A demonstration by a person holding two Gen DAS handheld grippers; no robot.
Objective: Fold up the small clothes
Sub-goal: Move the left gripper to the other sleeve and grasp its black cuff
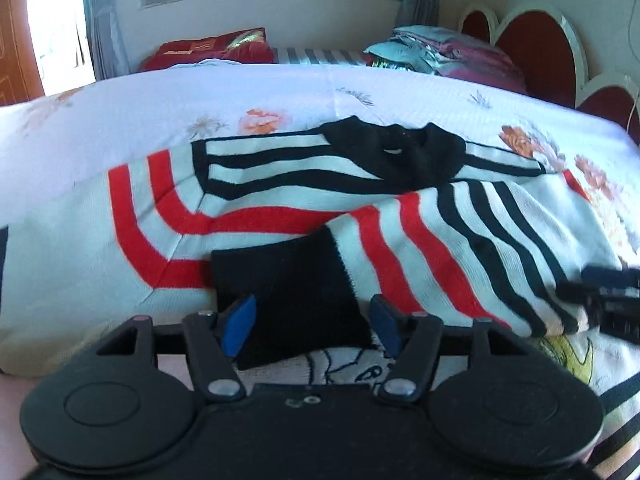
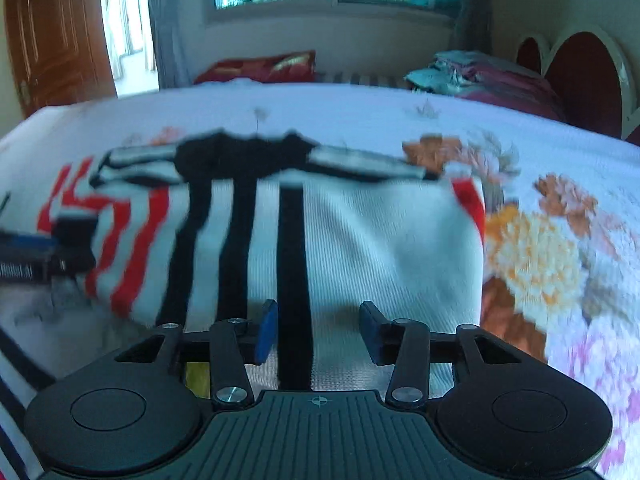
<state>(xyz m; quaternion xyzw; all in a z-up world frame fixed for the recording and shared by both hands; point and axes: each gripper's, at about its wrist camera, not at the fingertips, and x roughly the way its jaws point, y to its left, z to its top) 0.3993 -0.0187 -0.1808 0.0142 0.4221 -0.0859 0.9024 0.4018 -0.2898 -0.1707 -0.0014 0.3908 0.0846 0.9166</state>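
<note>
A white knitted sweater (image 1: 260, 164) with red and black stripes and a black collar (image 1: 400, 156) lies flat on the floral bed sheet (image 1: 160, 108). One sleeve is folded across the body, and its black cuff (image 1: 296, 280) lies between the blue pads of my left gripper (image 1: 313, 326), which stands open. My right gripper (image 2: 319, 332) is also open, low over the sweater's (image 2: 380, 240) near edge, with a black stripe (image 2: 294, 280) running between its fingers. Each gripper shows blurred in the other view: the right gripper (image 1: 600, 300) at the sweater's right side, the left gripper (image 2: 40, 256) at far left.
A red pillow (image 1: 208, 50) and a heap of folded bedding (image 1: 440, 52) sit at the far side of the bed. A red scalloped headboard (image 1: 528, 40) stands on the right. A window is behind, and a wooden door (image 2: 56, 40) at far left.
</note>
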